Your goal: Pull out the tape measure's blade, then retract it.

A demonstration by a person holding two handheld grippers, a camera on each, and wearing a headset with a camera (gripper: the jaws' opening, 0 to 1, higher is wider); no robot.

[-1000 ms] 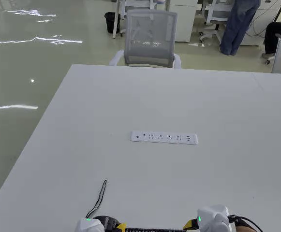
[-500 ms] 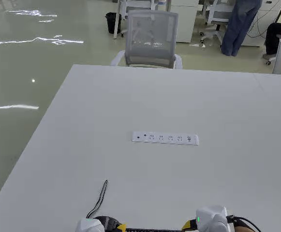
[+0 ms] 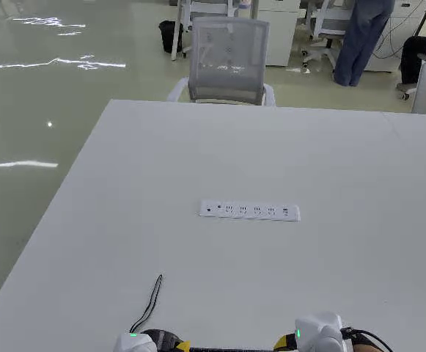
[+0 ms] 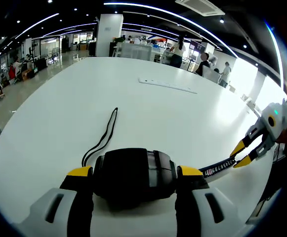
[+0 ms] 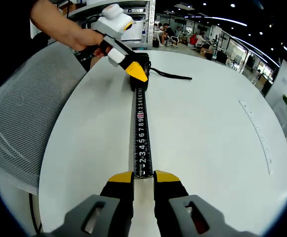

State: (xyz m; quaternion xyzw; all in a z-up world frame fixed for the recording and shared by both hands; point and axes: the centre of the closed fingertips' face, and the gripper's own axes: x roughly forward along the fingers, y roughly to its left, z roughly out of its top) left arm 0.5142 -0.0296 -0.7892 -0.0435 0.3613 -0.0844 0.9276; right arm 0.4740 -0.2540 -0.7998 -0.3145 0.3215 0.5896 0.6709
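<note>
The black tape measure case (image 4: pixel 133 170) sits on the white table (image 3: pixel 271 147) at the near edge, and my left gripper (image 4: pixel 133 183) is shut on it across its sides. Its blade (image 5: pixel 141 128) lies pulled out flat along the table, numbers up, toward my right gripper (image 5: pixel 143 177), which is shut on the blade's end. In the head view the left gripper (image 3: pixel 174 343) and right gripper (image 3: pixel 284 342) sit at the bottom edge with the blade (image 3: pixel 231 350) between them. A black wrist strap (image 3: pixel 148 302) trails from the case.
A white power strip (image 3: pixel 249 211) lies mid-table. A grey mesh office chair (image 3: pixel 227 59) stands at the far edge, and another mesh chair back (image 5: pixel 20 123) is close beside the near edge. A person (image 3: pixel 363 37) stands in the background.
Almost nothing differs; the head view has shifted slightly. Both grippers keep their hold and about the same spacing along the blade.
</note>
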